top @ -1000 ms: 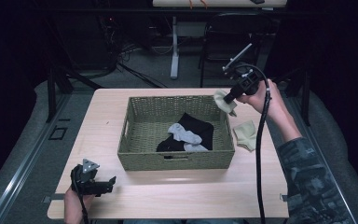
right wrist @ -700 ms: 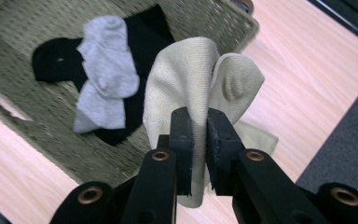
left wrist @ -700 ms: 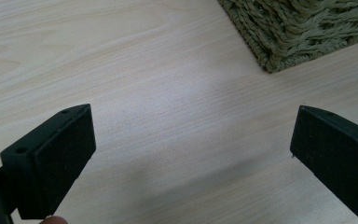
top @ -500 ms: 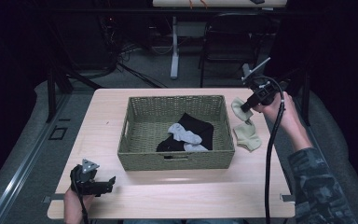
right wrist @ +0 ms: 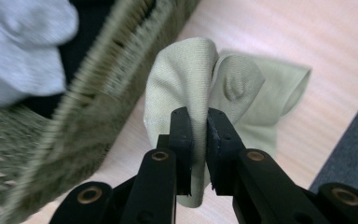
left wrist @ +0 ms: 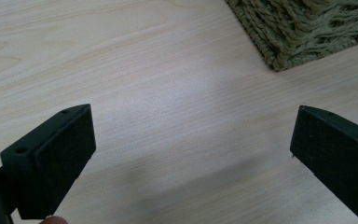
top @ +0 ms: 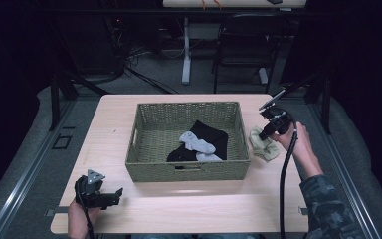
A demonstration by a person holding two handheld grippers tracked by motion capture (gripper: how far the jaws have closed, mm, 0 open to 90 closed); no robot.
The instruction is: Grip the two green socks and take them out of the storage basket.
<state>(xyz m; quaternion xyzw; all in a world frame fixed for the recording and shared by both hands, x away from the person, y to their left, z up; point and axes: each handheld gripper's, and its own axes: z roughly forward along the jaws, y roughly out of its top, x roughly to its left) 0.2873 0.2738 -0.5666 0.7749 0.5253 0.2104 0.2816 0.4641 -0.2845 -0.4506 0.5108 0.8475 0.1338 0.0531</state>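
Observation:
A pale green sock [right wrist: 186, 88] is pinched between the jaws of my right gripper [right wrist: 199, 122], which is shut on its fabric. In the high view that gripper [top: 264, 135] is low over the table just right of the woven basket [top: 144, 164], with the pale green sock [top: 262, 145] bunched on the wood beneath it. Inside the basket lie a grey sock [top: 197, 144] and a black sock [top: 214, 137]. My left gripper [top: 110, 197] rests at the front left of the table, jaws wide open [left wrist: 191, 154] over bare wood with nothing between them.
The table [top: 109, 129] is light wood. The basket's corner [left wrist: 303, 37] lies ahead of the left gripper. A dark floor edge [right wrist: 349, 154] runs close to the right of the sock. A chair [top: 243, 50] and a desk leg [top: 185, 50] stand behind the table.
My right gripper has come down and to the right with the pale green sock, from above the basket's far right corner to the table beside the basket. The left gripper has stayed still.

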